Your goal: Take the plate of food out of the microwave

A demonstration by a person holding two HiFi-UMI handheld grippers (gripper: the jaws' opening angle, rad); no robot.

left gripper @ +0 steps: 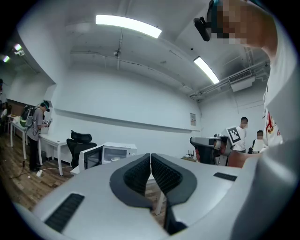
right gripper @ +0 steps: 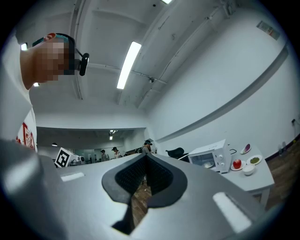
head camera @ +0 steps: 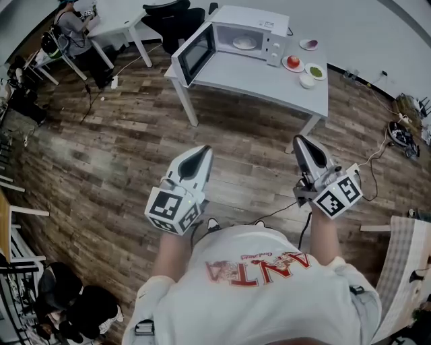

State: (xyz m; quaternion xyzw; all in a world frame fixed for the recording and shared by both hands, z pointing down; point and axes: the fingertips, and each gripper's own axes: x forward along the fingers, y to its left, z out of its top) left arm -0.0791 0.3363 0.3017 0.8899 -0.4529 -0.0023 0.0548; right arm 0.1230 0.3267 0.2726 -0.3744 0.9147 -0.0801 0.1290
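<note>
A white microwave (head camera: 250,28) stands on a grey table (head camera: 269,84) far ahead of me, its door (head camera: 195,54) swung open to the left. Inside it lies a pale plate of food (head camera: 244,43). My left gripper (head camera: 200,153) and right gripper (head camera: 299,140) are held close to my chest, well short of the table, both shut with nothing between their jaws. In the left gripper view the microwave (left gripper: 110,154) with its plate (left gripper: 115,158) shows small behind the left gripper (left gripper: 150,155). The right gripper view has the microwave (right gripper: 210,156) to the right of the right gripper (right gripper: 145,155).
Right of the microwave sit a plate with a red apple (head camera: 293,62), a green-filled bowl (head camera: 314,70), a small white bowl (head camera: 307,81) and a purple dish (head camera: 309,44). A black chair (head camera: 178,19), a white desk (head camera: 121,20) and a seated person (head camera: 71,27) are at the back left. Wood floor lies between me and the table.
</note>
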